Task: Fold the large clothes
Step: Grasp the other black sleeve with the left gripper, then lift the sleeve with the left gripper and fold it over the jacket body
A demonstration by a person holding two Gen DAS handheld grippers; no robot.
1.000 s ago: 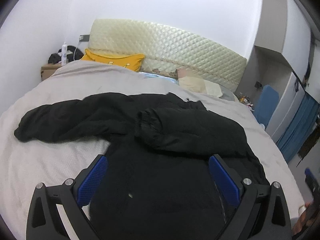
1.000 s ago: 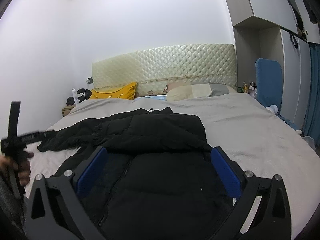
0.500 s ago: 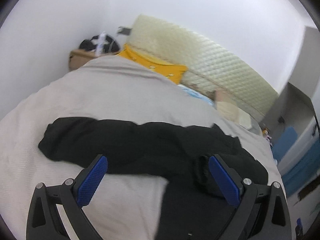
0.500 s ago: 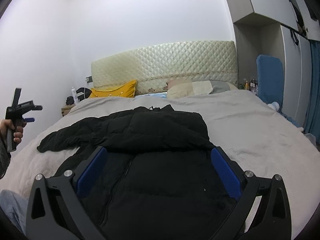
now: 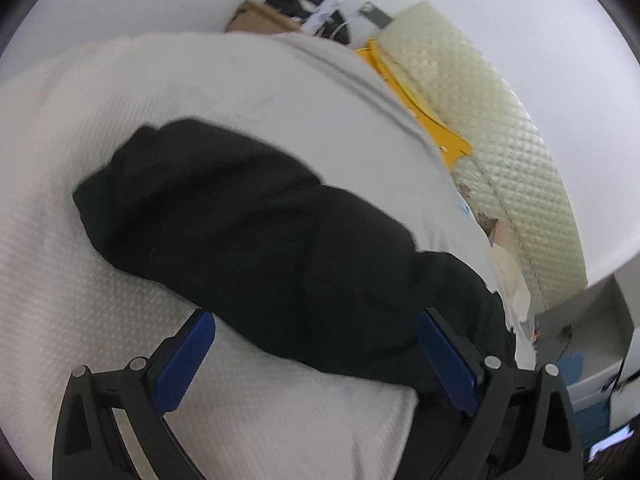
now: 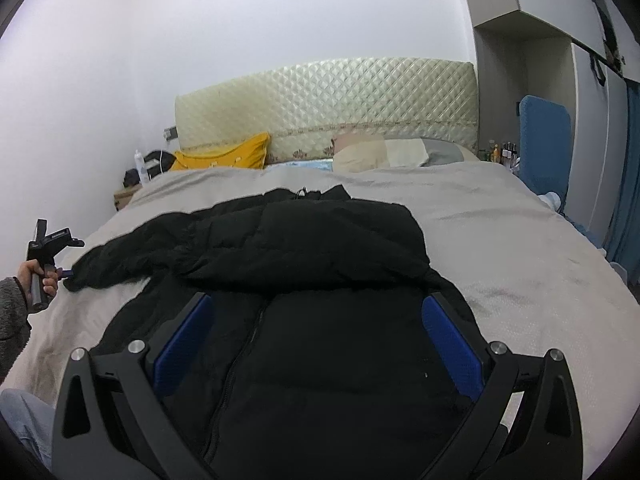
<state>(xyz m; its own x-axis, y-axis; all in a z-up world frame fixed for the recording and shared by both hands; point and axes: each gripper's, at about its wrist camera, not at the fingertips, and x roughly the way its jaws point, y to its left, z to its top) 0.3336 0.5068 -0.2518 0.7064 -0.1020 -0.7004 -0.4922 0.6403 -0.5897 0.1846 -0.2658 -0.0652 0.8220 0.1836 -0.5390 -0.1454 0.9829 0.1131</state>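
Note:
A black puffer jacket [image 6: 320,320] lies front up on the bed, zipper down the middle. One sleeve is folded across its chest. The other sleeve [image 5: 224,216] stretches out to the left across the blanket. My left gripper [image 5: 316,344] is open and hovers just above that outstretched sleeve, with the sleeve between its blue pads; it also shows in the right wrist view [image 6: 60,270] at the sleeve's cuff. My right gripper [image 6: 318,332] is open and empty above the jacket's lower body.
The bed has a light grey blanket [image 6: 520,240], a cream quilted headboard [image 6: 328,104], a yellow pillow [image 6: 224,156] and beige pillows [image 6: 380,152]. A nightstand with bottles [image 6: 136,176] stands at the far left. A blue chair [image 6: 544,144] stands right of the bed.
My left gripper has swung left from above the jacket's body and come down close over the outstretched sleeve. My right gripper has barely moved.

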